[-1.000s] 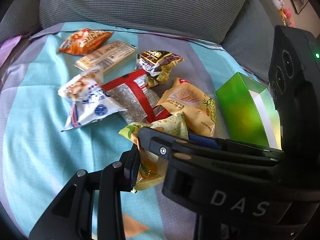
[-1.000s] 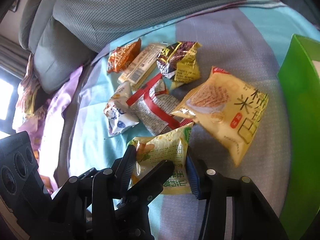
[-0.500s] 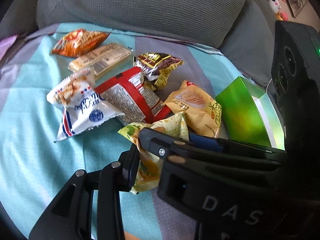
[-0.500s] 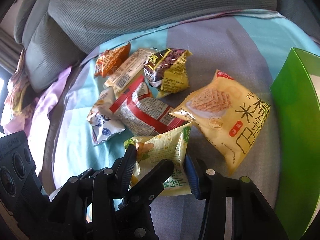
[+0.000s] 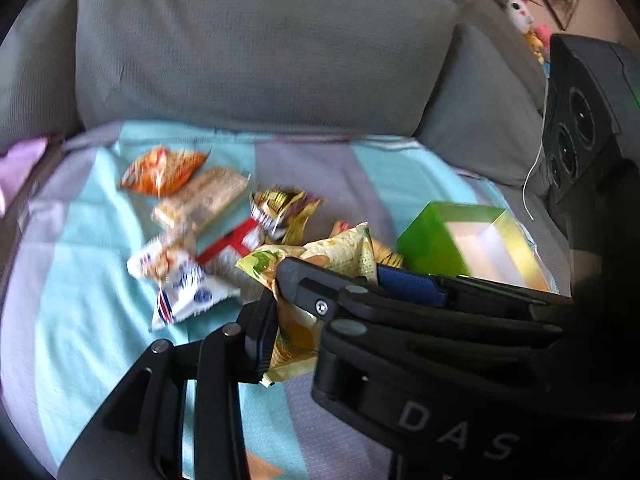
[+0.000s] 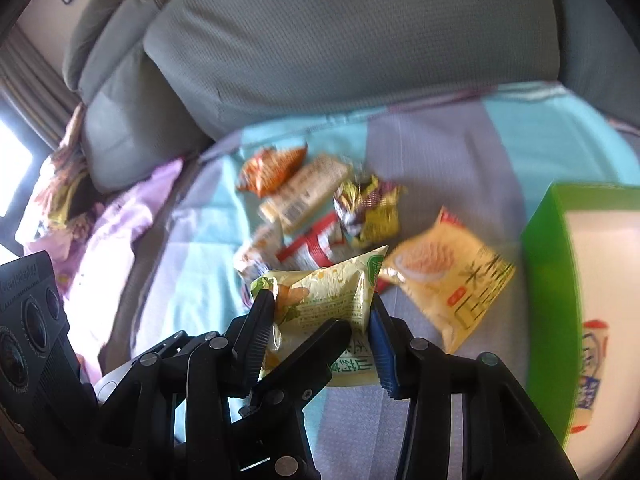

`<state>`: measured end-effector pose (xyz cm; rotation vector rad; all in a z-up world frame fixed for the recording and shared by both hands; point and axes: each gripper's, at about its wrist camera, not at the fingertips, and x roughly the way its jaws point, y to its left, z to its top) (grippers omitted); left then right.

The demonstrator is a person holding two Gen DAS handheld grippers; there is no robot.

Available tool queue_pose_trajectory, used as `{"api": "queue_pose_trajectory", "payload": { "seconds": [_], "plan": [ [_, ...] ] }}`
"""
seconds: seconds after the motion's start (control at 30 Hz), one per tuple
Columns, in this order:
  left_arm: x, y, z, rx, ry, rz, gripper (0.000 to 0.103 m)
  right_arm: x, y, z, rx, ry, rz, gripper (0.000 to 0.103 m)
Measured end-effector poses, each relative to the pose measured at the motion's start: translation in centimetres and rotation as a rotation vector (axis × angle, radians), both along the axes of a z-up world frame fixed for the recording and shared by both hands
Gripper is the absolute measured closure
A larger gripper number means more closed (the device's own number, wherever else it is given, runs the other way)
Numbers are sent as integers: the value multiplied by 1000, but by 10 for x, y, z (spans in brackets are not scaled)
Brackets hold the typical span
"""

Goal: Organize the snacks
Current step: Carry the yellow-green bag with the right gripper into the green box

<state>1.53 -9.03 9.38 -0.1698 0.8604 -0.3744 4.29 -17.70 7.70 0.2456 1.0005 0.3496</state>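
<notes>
Grey woven cushions (image 5: 260,40) form the sofa back, largest item in stock. Next, the seat cover (image 5: 80,272), striped in turquoise and lilac-grey, carrying everything else. One green box (image 6: 548,272), open-topped with a pale interior, stands at the right of the pile; a white printed packet (image 6: 592,364) shows inside it in the right wrist view. One pink cloth (image 6: 120,232) lies crumpled at the far left. One large yellow rice-cracker bag (image 6: 452,276) lies flat just beside the box. One pale yellow-green snack packet (image 6: 332,292) is the piece in hand: my left gripper (image 5: 272,312) and my right gripper (image 6: 320,320) are both closed narrow on it, pinching its lower part from either side, and it hangs clear of the cover in front of the heap. Loose stock beyond it, blurred: one red-and-white packet (image 5: 236,244), one white packet with blue and red print (image 5: 180,280), one beige bar with barcode (image 5: 204,200), one orange bag (image 5: 160,168) farthest back, one brown-and-gold wrapper (image 5: 284,208). These five overlap or touch in a loose cluster. One small stuffed toy (image 5: 520,12) sits on the cushion top at the far right.
</notes>
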Motion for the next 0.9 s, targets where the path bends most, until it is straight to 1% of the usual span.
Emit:
{"api": "queue_pose_trajectory", "payload": {
  "seconds": [0.17, 0.57, 0.73, 0.9],
  "plan": [
    [-8, -18, 20, 18, -60, -34, 68, -12, -16, 22, 33, -67, -32, 54],
    [-13, -68, 53, 32, -148, -141, 68, -31, -68, 57, 62, -160, -144, 54],
    [-15, -94, 63, 43, -175, -197, 68, -38, -92, 65, 82, -187, -199, 54],
    [-14, -118, 68, 47, -186, -249, 68, -46, -117, 70, 100, -206, -255, 54]
  ]
}}
